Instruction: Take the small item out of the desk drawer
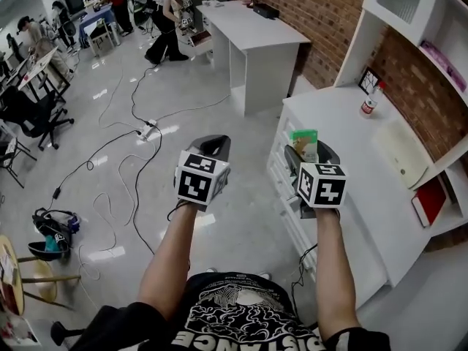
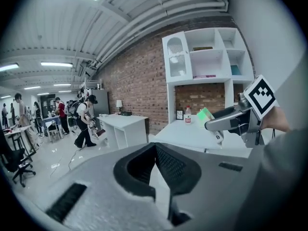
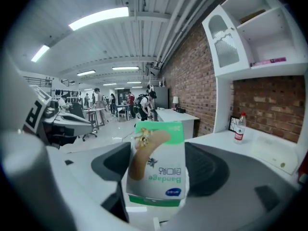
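The right tongs (image 3: 156, 150) stood fairly wide, clamped on the sides of a small bandage box (image 3: 155, 170), which sat upright between the pads with its print upside down. The left tongs (image 2: 155, 147) were drawn narrow, tips together, with nothing in them. Seen from the head, both were raised side by side. The left hung over open floor, and the right hung at the near left edge of the white surface (image 1: 344, 123), with the box clear of it.

With the box lifted free, the taking-out looked all but done. What seemed left was to set it down and perhaps shut the drawer. The drawer fronts (image 1: 280, 172) lay just below the right tongs, and whether one was open could not be told.

To the right the surface was mostly bare, with a bottle (image 1: 371, 102) and a small frame (image 1: 368, 77) at its far end and shelves (image 1: 431, 20) overhanging its right side. To the left the floor was open apart from cables (image 1: 139, 137). People and a second desk (image 1: 248, 31) stood well apart at the far side.
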A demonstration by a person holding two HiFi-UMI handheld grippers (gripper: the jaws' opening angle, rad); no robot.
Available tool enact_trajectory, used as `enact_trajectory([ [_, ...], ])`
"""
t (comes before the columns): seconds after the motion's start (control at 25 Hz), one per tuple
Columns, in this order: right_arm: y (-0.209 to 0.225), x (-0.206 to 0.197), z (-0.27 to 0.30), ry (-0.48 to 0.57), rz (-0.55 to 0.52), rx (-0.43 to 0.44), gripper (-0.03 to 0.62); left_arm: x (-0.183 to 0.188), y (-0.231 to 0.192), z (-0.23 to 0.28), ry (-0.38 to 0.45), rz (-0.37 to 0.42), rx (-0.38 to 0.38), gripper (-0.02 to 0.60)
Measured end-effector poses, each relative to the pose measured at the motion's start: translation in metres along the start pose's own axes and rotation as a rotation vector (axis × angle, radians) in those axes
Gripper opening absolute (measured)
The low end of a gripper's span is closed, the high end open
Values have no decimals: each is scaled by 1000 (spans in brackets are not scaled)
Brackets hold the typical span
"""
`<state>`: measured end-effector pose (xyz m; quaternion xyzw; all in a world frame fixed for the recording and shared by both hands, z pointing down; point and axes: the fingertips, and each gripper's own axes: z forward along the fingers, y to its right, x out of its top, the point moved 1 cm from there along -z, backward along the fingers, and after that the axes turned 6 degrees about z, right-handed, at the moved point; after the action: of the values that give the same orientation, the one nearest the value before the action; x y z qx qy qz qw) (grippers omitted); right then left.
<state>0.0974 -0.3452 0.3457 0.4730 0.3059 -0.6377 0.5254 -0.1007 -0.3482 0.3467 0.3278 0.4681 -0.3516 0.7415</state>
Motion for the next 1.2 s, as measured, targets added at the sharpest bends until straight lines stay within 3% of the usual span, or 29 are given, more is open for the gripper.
enact_trajectory([
  [0.36, -47, 29, -7, 92, -33, 83, 350, 0, -33, -40, 19, -22, 93, 9],
  [0.64, -62, 39, -14, 136, -56, 92, 350, -1, -48, -53, 30, -7, 136, 9],
  [1.2, -61, 42, -26, 157, -61, 78, 350, 3, -36, -53, 32, -10, 111, 9],
])
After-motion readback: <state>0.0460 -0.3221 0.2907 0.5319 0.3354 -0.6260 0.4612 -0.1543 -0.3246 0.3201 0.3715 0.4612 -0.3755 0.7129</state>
